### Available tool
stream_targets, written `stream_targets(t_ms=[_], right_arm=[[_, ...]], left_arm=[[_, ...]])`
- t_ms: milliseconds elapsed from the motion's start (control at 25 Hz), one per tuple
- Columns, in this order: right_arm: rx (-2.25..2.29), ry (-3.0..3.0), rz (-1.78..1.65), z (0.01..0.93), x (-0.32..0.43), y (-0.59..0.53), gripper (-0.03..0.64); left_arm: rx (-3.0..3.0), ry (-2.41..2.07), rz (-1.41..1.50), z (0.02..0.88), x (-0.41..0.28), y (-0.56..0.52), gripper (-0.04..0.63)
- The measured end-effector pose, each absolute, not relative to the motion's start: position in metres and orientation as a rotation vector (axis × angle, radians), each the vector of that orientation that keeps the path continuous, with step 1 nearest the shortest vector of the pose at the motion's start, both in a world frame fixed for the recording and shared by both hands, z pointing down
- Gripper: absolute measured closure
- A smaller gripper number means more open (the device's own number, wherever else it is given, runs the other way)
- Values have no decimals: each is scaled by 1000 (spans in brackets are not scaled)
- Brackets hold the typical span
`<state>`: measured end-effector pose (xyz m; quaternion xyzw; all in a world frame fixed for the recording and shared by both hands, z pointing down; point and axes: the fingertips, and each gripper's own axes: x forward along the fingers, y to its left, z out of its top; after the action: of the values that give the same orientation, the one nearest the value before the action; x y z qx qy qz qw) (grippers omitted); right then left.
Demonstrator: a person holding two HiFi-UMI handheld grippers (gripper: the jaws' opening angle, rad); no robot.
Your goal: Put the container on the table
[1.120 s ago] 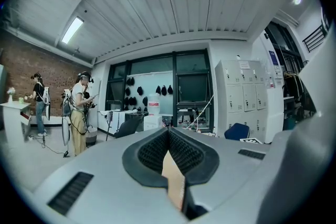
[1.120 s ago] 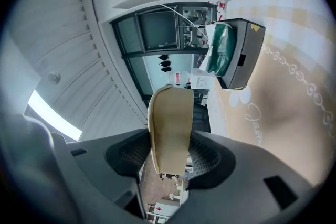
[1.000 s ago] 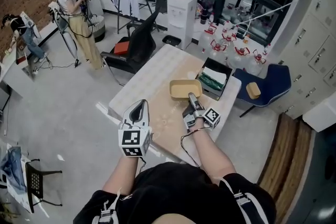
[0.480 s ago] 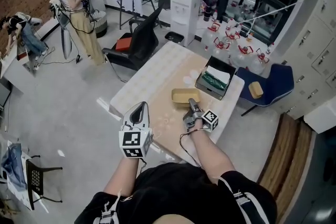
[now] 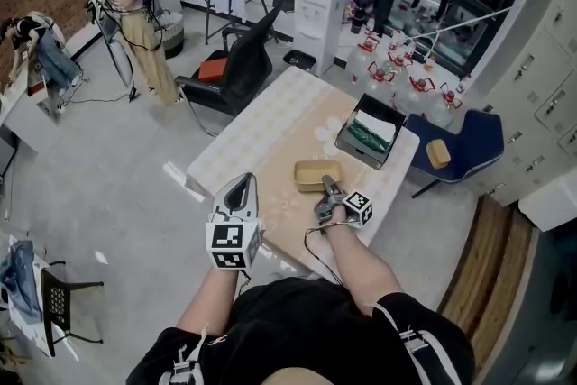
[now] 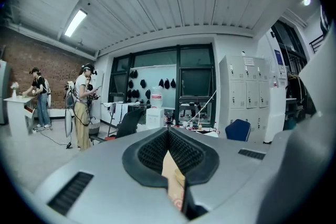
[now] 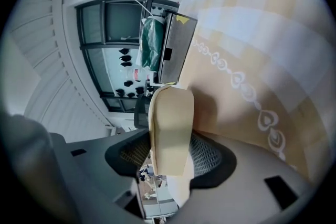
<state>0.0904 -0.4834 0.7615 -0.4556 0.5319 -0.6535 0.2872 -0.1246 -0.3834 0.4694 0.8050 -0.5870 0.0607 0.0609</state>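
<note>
- Container (image 5: 317, 173): tan, shallow, open-topped. It sits low at the checked worktop (image 5: 270, 135), toward the right edge and near the black box (image 5: 368, 132). Whether it touches the cloth cannot be told.
- Right gripper (image 5: 326, 183): jaws pinching the container's near wall, one pad on each side of it.
- Left gripper (image 5: 239, 180): jaws pressed together, nothing between them. It is held at the worktop's near edge, apart from the container.
- Black box: open, with a green bundle (image 5: 364, 138) inside.

Black short-sleeved top (image 5: 306, 329), white stripes on the sleeves (image 5: 410, 340); grey left gripper (image 5: 238, 185) and right gripper (image 5: 326, 187) each bear a black-and-white marker cube (image 5: 233, 245).
</note>
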Motion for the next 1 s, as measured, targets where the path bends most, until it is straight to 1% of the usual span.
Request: stream_targets(t_ms=[120, 320, 520, 600, 720, 760, 880, 1000], right_arm=[[-1283, 1472, -1764, 766, 91, -479, 367], [-1394, 1599, -1758, 768, 97, -466, 319], [-1526, 1860, -1718, 760, 104, -439, 311], [-1576, 1959, -1640, 747, 113, -433, 319], [-1702, 2156, -1385, 704, 126, -433, 353], [-1750, 2226, -1266, 684, 129, -435, 376], [-1879, 2397, -820, 615, 136, -441, 465], [-1980, 2437, -370, 544, 142, -441, 566]], left_arm=[[2440, -1764, 182, 469, -122, -383, 583], [2469, -1728, 167, 467, -111, -384, 583], [2502, -1679, 152, 466, -99, -386, 583], [2516, -1655, 147, 467, -92, -388, 583], [2535, -1614, 144, 467, -80, -389, 583], [2542, -1602, 142, 466, -75, -389, 583], [2562, -1569, 140, 465, -63, -389, 583], [2582, -1539, 134, 463, -53, -387, 583]])
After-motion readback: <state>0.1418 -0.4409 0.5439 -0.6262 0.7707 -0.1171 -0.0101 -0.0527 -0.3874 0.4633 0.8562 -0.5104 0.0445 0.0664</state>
